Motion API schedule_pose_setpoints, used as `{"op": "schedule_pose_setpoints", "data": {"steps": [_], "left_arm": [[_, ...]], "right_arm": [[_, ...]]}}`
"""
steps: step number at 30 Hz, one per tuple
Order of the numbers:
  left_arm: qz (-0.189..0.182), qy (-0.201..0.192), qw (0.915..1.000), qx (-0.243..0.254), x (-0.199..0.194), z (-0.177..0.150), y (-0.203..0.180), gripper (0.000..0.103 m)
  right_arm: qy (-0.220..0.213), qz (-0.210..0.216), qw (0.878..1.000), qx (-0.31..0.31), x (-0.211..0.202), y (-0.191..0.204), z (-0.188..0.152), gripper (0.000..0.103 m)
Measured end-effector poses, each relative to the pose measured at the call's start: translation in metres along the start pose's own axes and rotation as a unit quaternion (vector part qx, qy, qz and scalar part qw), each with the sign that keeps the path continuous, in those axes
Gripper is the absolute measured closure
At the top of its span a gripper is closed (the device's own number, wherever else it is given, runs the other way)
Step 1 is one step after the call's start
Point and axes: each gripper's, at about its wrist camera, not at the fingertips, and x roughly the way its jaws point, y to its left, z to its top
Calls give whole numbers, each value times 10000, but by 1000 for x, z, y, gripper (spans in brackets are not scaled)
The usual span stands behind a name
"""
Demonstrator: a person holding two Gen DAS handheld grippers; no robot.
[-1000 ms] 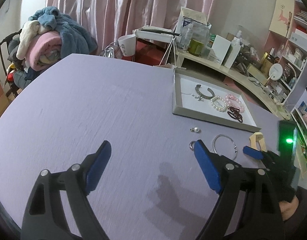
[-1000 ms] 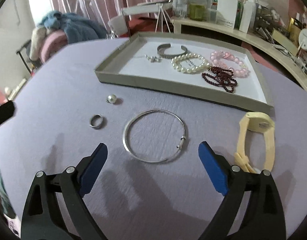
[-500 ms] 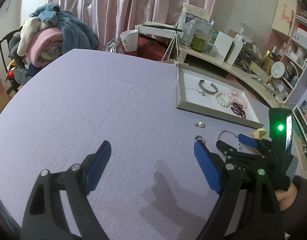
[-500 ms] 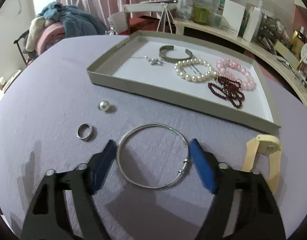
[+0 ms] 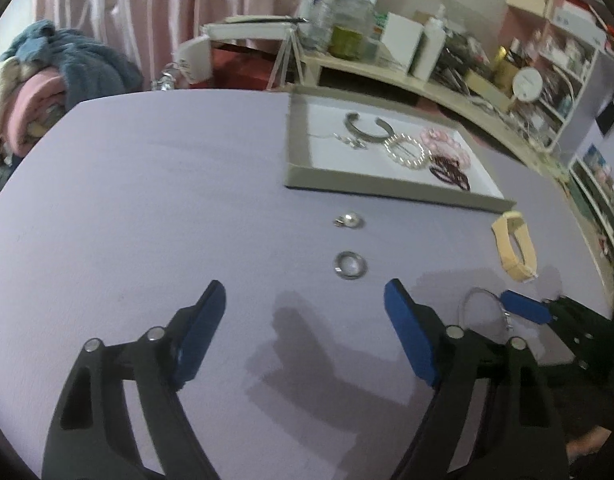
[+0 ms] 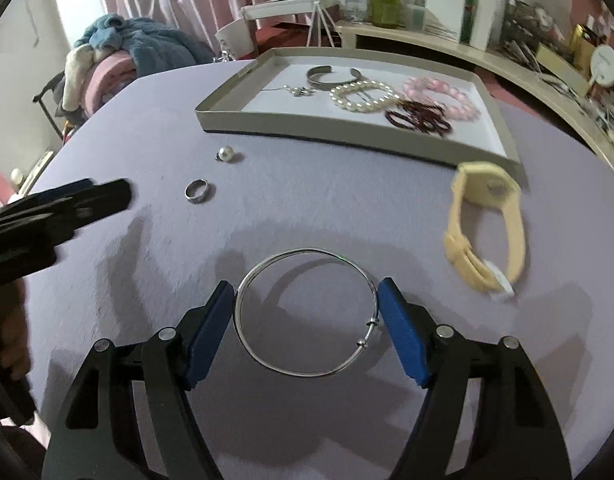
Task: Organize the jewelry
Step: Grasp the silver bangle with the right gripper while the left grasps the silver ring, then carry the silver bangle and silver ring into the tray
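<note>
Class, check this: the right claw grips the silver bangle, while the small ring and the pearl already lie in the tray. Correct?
Not quite. The ring and pearl lie on the table, outside the tray, as the right wrist view shows. The right claw does grip the bangle.

We see pink curtains (image 5: 147, 20) behind the lilac table (image 5: 147, 200), a cluttered shelf (image 6: 487, 52) and heaped blankets (image 6: 119, 56).
</note>
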Motion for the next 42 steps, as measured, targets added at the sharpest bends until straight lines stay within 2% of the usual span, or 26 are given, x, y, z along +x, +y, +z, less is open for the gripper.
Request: {"op": "schedule_pose_setpoints", "data": {"steps": [4, 9, 13, 14, 16, 17, 23, 33, 42], "left_arm": [[-19, 95, 9999, 126, 20, 6, -12, 32], [77, 137, 9994, 299, 39, 12, -25, 47], [175, 192, 9989, 393, 49, 14, -33, 55], [239, 151, 9987, 430, 49, 14, -35, 60], [336, 99, 9980, 518, 51, 13, -38, 77], [346, 77, 9979, 538, 50, 12, -39, 81], [201, 85, 9990, 390, 42, 11, -32, 82], [194, -478, 9986, 89, -10, 39, -11, 82], [150, -604, 9981, 4, -24, 53, -6, 82]], "right_arm": [[-56, -2, 9998, 185, -9, -7, -6, 28], [-66, -42, 9993, 369, -12, -15, -9, 28], [-95, -54, 9990, 432, -15, -18, -10, 28], [-100, -57, 9990, 441, -15, -19, -10, 28], [-120, -58, 9988, 475, -17, -21, -10, 28], [-130, -57, 9987, 488, -18, -21, -10, 28], [-257, 16, 9985, 485, -24, -22, -5, 28], [-600, 299, 9966, 479, -39, -21, 13, 28], [-839, 353, 9949, 439, -47, -22, 27, 28]]}}
